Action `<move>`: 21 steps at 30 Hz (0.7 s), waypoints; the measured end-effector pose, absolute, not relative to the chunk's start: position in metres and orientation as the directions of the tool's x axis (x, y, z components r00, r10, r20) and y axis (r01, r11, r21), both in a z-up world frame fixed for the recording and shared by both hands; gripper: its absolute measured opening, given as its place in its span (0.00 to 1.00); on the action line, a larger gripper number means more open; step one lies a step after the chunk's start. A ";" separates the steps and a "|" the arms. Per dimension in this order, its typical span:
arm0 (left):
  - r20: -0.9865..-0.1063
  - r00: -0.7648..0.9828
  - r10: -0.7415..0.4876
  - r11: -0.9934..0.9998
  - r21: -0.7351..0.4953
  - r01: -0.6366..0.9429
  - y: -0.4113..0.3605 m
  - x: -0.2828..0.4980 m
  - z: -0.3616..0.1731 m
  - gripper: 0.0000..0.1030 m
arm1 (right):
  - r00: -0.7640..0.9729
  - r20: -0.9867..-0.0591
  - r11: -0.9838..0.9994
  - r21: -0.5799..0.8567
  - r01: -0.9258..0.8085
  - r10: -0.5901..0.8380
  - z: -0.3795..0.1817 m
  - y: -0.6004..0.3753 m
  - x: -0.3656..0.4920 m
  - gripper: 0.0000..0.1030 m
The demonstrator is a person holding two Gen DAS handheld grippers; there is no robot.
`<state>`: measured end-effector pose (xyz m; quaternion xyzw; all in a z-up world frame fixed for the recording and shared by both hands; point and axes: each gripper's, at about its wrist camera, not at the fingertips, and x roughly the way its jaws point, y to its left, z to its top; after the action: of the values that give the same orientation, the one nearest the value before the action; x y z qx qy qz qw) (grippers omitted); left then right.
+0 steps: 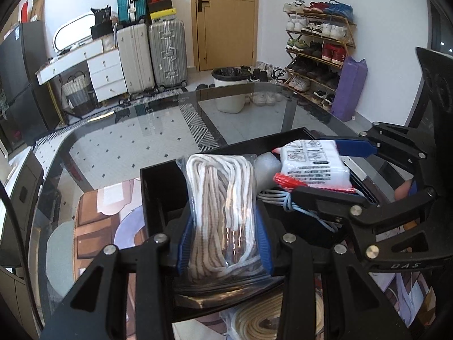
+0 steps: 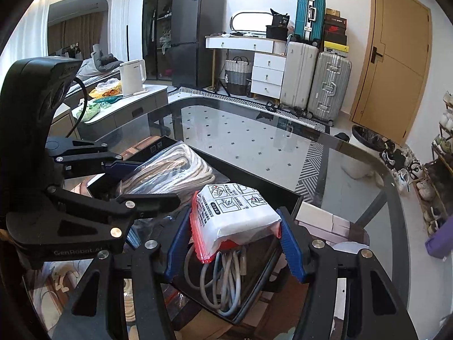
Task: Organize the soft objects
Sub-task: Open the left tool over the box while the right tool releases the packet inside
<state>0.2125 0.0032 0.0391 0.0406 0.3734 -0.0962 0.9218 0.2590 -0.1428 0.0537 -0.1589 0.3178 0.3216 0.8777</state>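
My left gripper (image 1: 225, 212) is shut on a clear bag of white and beige rope (image 1: 220, 198), held over the left part of a black tray (image 1: 147, 187). My right gripper (image 2: 233, 221) is shut on a white printed packet in a red-edged zip bag (image 2: 235, 212), above grey cables (image 2: 223, 277) lying in the tray (image 2: 254, 175). The right wrist view shows the left gripper (image 2: 158, 182) at the left with the rope bag (image 2: 175, 167). In the left wrist view the right gripper (image 1: 315, 168) holds the packet (image 1: 311, 161) at the right. A white foam roll (image 1: 266, 167) lies between the two bags.
The tray rests on a glass table (image 1: 127, 147) with a rounded dark rim. A cream rope coil (image 1: 254, 325) lies near the front edge. Beyond the table stand a white bin (image 1: 229, 87), a shoe rack (image 1: 317, 53) and suitcases (image 1: 167, 53).
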 end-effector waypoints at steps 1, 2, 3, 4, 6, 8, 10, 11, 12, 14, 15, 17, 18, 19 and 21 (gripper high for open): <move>-0.695 0.705 -0.142 0.978 0.010 0.207 0.002 0.211 0.039 0.37 | 0.590 -0.660 0.742 -0.073 -0.666 0.465 0.053 -0.143 0.259 0.58; -0.694 0.706 -0.138 0.979 0.014 0.205 0.003 0.210 0.039 0.37 | 0.591 -0.659 0.741 -0.075 -0.667 0.466 0.053 -0.142 0.259 0.58; -0.694 0.707 -0.137 0.979 0.015 0.205 0.002 0.210 0.039 0.37 | 0.591 -0.658 0.740 -0.074 -0.668 0.467 0.052 -0.143 0.259 0.59; -0.695 0.705 -0.140 0.978 0.012 0.206 0.002 0.210 0.039 0.37 | 0.587 -0.658 0.738 -0.070 -0.671 0.471 0.052 -0.143 0.259 0.61; -0.695 0.705 -0.141 0.979 0.011 0.206 0.003 0.208 0.039 0.38 | 0.585 -0.658 0.737 -0.066 -0.673 0.475 0.053 -0.144 0.258 0.66; -0.696 0.703 -0.148 0.979 -0.003 0.203 0.003 0.208 0.040 0.40 | 0.599 -0.642 0.740 -0.073 -0.668 0.478 0.057 -0.147 0.252 0.84; -0.695 0.703 -0.153 0.981 -0.019 0.195 0.006 0.208 0.044 0.45 | 0.629 -0.616 0.753 -0.087 -0.653 0.474 0.062 -0.152 0.246 0.96; -0.688 0.710 -0.152 0.982 -0.022 0.189 0.008 0.206 0.047 0.55 | 0.639 -0.607 0.758 -0.091 -0.646 0.472 0.065 -0.155 0.244 0.97; -0.679 0.719 -0.149 0.983 -0.022 0.183 0.010 0.203 0.050 0.61 | 0.641 -0.605 0.761 -0.088 -0.643 0.472 0.066 -0.158 0.242 0.98; -0.659 0.736 -0.153 0.983 -0.025 0.181 0.011 0.196 0.057 0.65 | 0.643 -0.603 0.771 -0.072 -0.633 0.472 0.070 -0.167 0.238 0.99; -0.653 0.741 -0.158 0.982 -0.029 0.184 0.013 0.193 0.059 0.68 | 0.646 -0.602 0.776 -0.069 -0.628 0.470 0.072 -0.171 0.236 0.99; -0.633 0.759 -0.154 0.984 -0.027 0.177 0.014 0.185 0.065 0.92 | 0.655 -0.597 0.787 -0.062 -0.614 0.464 0.076 -0.180 0.230 0.99; -0.614 0.776 -0.143 0.986 -0.019 0.167 0.015 0.178 0.069 0.95 | 0.657 -0.595 0.792 -0.055 -0.608 0.463 0.077 -0.186 0.226 0.99; -0.603 0.785 -0.140 0.986 -0.015 0.164 0.015 0.175 0.071 0.96 | 0.659 -0.594 0.798 -0.047 -0.601 0.461 0.078 -0.191 0.223 0.99; -0.597 0.791 -0.134 0.987 -0.012 0.159 0.015 0.168 0.074 0.97 | 0.661 -0.595 0.806 -0.037 -0.591 0.457 0.079 -0.197 0.215 0.99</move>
<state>0.1684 0.0151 0.0743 0.0195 0.3141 -0.0774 0.9460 0.2147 -0.1974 0.0794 -0.1142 0.2921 0.2897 0.9043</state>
